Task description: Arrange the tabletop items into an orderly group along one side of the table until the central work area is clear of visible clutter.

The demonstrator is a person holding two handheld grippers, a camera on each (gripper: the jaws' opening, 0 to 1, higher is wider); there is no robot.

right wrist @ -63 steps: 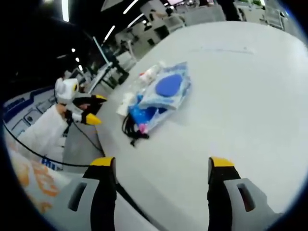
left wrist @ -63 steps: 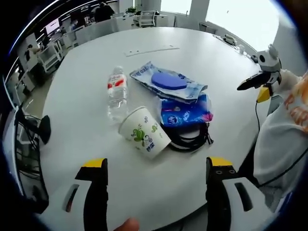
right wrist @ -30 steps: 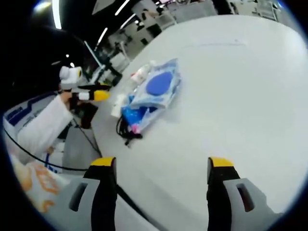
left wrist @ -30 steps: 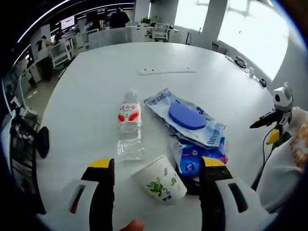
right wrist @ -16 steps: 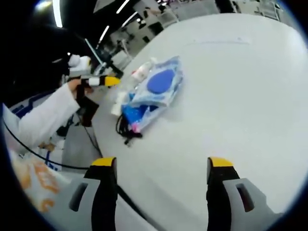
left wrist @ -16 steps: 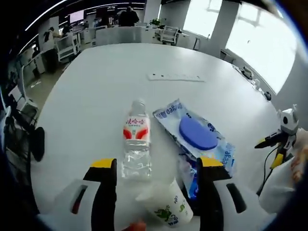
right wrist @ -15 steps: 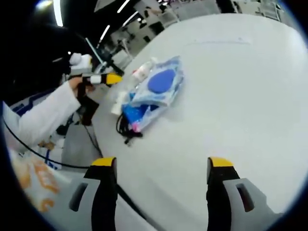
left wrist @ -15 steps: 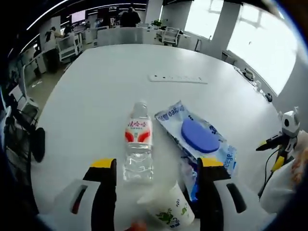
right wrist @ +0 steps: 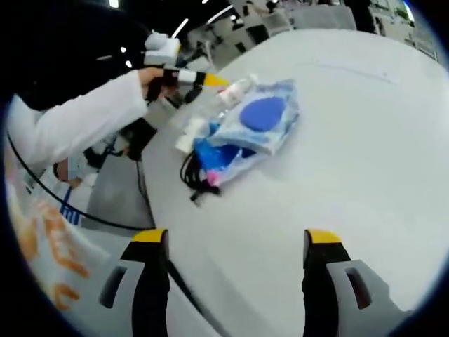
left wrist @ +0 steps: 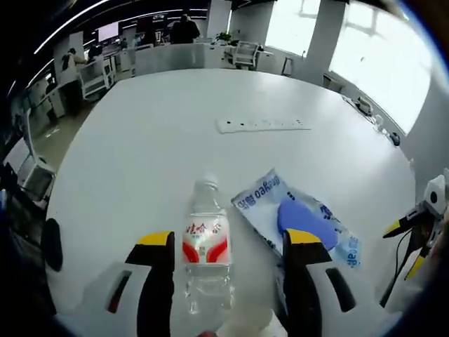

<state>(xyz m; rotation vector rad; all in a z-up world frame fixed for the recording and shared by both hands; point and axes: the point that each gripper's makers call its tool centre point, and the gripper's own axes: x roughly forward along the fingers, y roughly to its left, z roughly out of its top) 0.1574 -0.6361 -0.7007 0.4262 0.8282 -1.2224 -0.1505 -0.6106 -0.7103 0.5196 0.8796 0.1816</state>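
Left gripper point(left wrist: 226, 242) fingers spread, straddling water bottle point(left wrist: 206, 256) lying on counter point(left wrist: 154, 147), wet-wipes pack point(left wrist: 298, 219) beside. Right gripper point(right wrist: 235, 242) fingers spread, empty.

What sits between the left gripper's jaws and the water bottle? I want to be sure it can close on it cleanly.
Nothing visible. The water bottle lies flat between the open jaws of the left gripper; the wipes pack lies just beside the right-hand jaw.

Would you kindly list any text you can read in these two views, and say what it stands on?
Clear plastic water bottle: red and white label with characters, too blurred to read.
Blue and white wet-wipes pack with round blue lid: dark lettering near its far corner, too distorted to read.
In the right gripper view, none is legible.
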